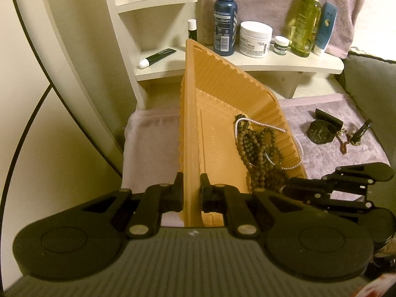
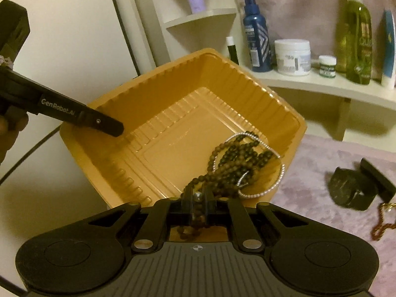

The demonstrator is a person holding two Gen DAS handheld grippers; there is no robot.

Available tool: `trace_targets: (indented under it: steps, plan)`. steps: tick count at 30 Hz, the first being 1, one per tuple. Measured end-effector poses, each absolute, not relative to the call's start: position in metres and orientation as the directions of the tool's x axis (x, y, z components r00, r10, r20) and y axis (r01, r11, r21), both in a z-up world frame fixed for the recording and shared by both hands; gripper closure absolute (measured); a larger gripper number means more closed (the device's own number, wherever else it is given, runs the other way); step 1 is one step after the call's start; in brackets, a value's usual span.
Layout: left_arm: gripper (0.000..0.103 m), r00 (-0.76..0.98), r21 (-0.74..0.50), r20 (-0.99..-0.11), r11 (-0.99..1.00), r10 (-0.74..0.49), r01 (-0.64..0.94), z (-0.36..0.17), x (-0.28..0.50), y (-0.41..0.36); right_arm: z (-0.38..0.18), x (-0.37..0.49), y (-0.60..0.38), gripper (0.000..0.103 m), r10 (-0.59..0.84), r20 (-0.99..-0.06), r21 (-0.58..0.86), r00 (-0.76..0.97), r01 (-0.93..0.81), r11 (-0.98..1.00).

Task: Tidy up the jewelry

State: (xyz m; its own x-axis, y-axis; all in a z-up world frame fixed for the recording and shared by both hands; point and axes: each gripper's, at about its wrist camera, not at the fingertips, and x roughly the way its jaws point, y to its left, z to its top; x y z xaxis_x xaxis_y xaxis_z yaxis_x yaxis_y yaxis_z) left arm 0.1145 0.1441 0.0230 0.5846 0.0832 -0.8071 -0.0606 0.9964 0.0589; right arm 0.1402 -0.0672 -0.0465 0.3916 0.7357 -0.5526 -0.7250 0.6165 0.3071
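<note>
Beads (image 2: pixel 195 212) pinched by right claw (image 2: pixel 196 209); left claw (image 1: pixel 191 193) grips tray (image 1: pixel 193 123) over mauve cloth (image 1: pixel 346 148).

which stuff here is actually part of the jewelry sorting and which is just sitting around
Part of the job:
orange tray
brown bead necklace
pearl strand
black watch
gold chain
left gripper
right gripper

Just lying about:
blue spray bottle
white cream jar
green bottle
black tube

My right gripper's (image 2: pixel 196 209) pads half hiding the brown bead strand (image 2: pixel 222 168) they clamp, watch (image 2: pixel 351 190) motion-blurred with dial unreadable, gold chain (image 2: pixel 382 225) cut by the right edge, jar (image 1: pixel 255 39) label print too small to read
</note>
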Motion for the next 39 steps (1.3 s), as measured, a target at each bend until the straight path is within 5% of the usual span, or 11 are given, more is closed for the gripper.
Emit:
trace_targets:
  steps: [4,18,39]
  plan:
    - [0.092,0.585,0.060,-0.807,0.996,0.085,-0.062,0.023,0.114,0.144,-0.043,0.140,-0.084,0.080,0.723,-0.534,0.301,0.438,-0.700,0.647]
    - [0.092,0.586,0.058,-0.806,0.996,0.084,-0.062,0.023,0.114,0.144,-0.067,0.172,-0.194,0.080,0.357,-0.593,0.157,0.722,-0.331,0.930]
    - [0.093,0.585,0.058,-0.807,0.996,0.083,-0.061,0.021,0.114,0.145,-0.104,0.188,-0.186,0.084,0.286,-0.655,0.152,0.699,-0.249,0.957]
